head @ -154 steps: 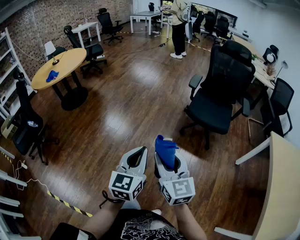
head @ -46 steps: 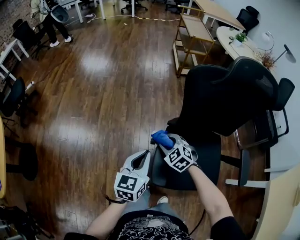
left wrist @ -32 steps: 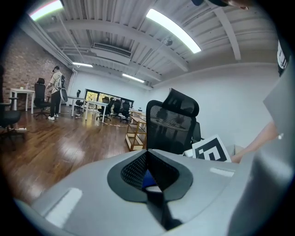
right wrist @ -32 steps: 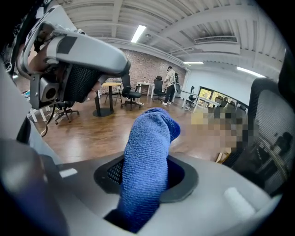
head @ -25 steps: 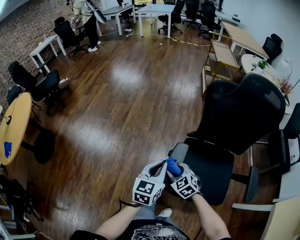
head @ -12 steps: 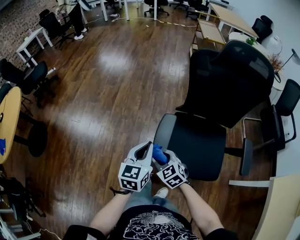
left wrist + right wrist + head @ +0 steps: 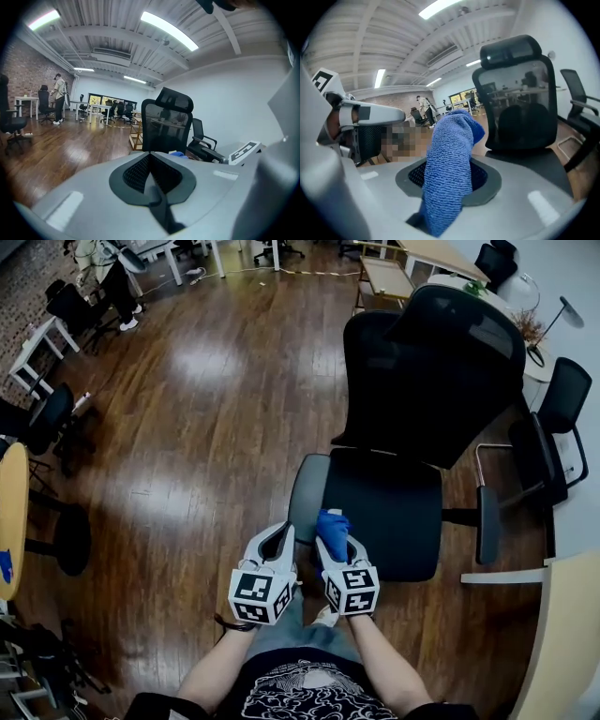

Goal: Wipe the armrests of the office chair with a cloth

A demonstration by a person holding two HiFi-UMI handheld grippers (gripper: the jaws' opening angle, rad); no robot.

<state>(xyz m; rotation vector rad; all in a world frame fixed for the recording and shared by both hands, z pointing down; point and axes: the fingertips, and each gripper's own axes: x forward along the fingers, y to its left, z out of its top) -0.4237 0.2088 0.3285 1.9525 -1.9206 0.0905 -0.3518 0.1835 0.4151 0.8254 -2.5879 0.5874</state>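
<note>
Head view: one office chair (image 7: 394,512); right tool (image 7: 337,547) pinches one cloth (image 7: 332,527), left tool (image 7: 279,538) pressed together.

Blue cloth by the black office chair (image 7: 386,514).
The cloth (image 7: 332,529) stands bunched upright, clamped in the right gripper (image 7: 336,547), just beside the grey near armrest (image 7: 307,493); the far armrest (image 7: 487,524) lies well apart.

The office chair (image 7: 384,512) stands just ahead of the left gripper (image 7: 274,542) and right gripper (image 7: 335,545) (side by side, near each other). The cloth (image 7: 332,529) sits between the right gripper's jaws, just beside the near armrest (image 7: 307,495); the far armrest (image 7: 487,524) lies well apart, rightward.
</note>
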